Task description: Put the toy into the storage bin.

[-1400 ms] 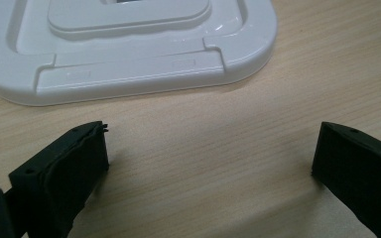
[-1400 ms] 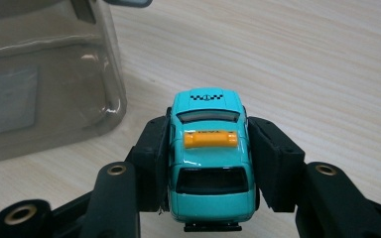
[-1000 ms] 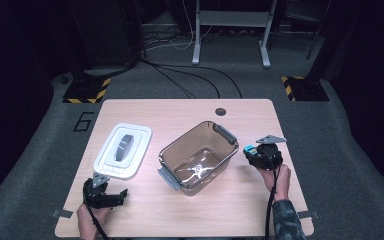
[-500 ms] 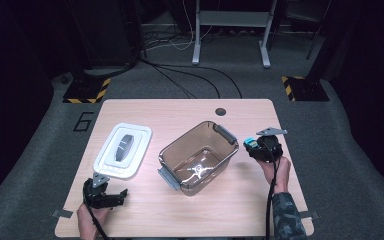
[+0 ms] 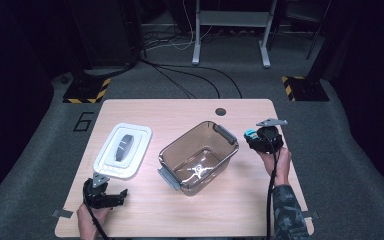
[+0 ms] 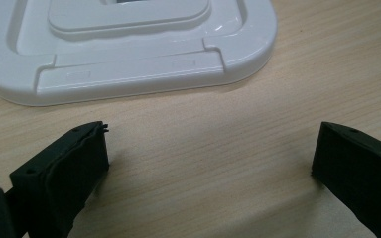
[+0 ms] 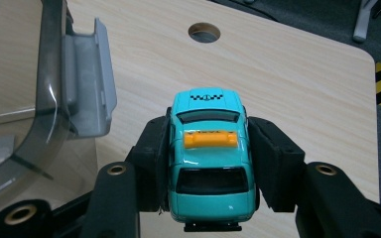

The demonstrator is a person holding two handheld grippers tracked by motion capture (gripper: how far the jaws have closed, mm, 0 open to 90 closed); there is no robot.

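Observation:
A small teal toy taxi (image 7: 208, 153) with an orange roof sign sits between the jaws of my right gripper (image 7: 208, 168), which is shut on its sides and holds it above the table. From above, that right gripper (image 5: 260, 139) hangs just right of the clear brown container (image 5: 198, 156), near its grey latch (image 7: 87, 82). The container looks empty. Its white lid (image 5: 123, 150) lies flat to the left. My left gripper (image 5: 105, 196) rests low at the front left, open, its jaws (image 6: 208, 163) apart over bare wood just short of the white lid (image 6: 129, 49).
The wooden table (image 5: 190, 115) has a round cable hole (image 5: 221, 111) at the back. Dark carpet, cables and metal stand legs (image 5: 230, 35) lie beyond the far edge. Yellow-black striped blocks (image 5: 300, 87) sit on the floor at both back corners.
My right gripper has risen with the toy taxi and drifted a little away from the container. The left gripper has stayed where it was.

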